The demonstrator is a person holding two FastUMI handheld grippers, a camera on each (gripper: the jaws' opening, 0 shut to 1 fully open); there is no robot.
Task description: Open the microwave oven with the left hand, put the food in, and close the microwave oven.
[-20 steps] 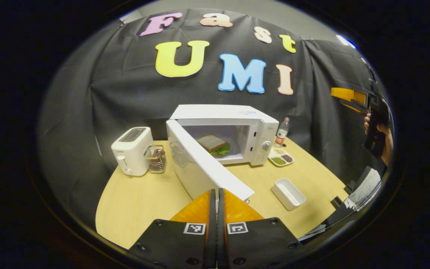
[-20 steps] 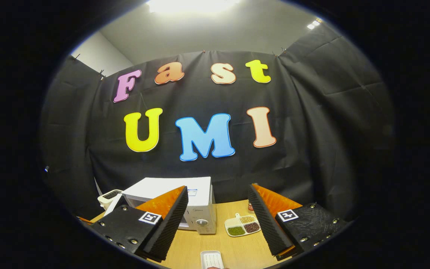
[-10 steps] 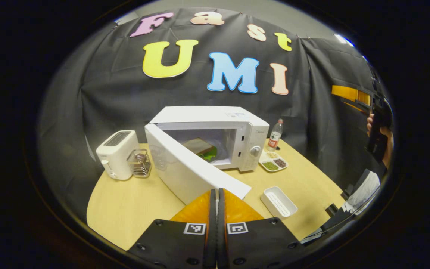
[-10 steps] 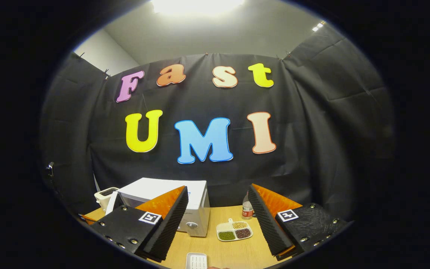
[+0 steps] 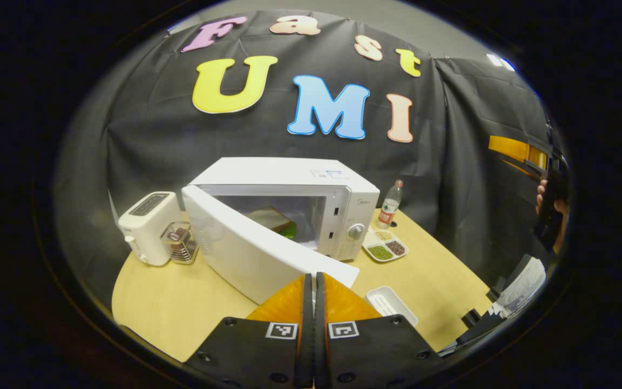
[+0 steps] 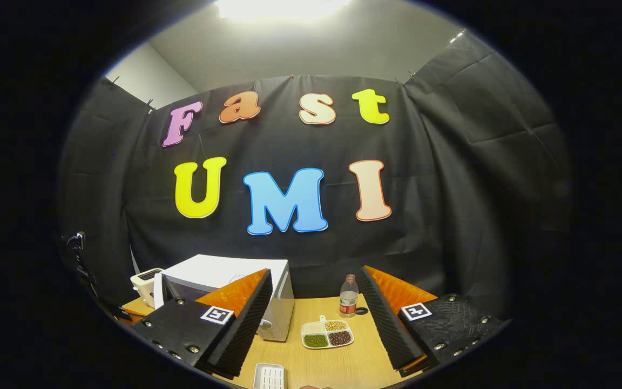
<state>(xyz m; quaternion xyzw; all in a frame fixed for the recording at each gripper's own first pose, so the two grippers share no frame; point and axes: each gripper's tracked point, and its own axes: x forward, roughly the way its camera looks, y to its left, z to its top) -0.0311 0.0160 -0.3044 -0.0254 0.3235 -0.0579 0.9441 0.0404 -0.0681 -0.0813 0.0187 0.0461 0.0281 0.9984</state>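
The left gripper, jaws clenched on nothing, is sitting just at the free edge of the half-open microwave door. The sandwich is lying inside the microwave on the worktop. The right gripper is hanging above, jaws released.

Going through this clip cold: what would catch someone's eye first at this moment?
The white microwave in the middle of the wooden table, its door partly open with a sandwich inside. The left gripper, fingers pressed together, sits right at the door's free edge. To the microwave's left stands a white toaster; the right gripper hangs open above the table, over a divided dish of beans.
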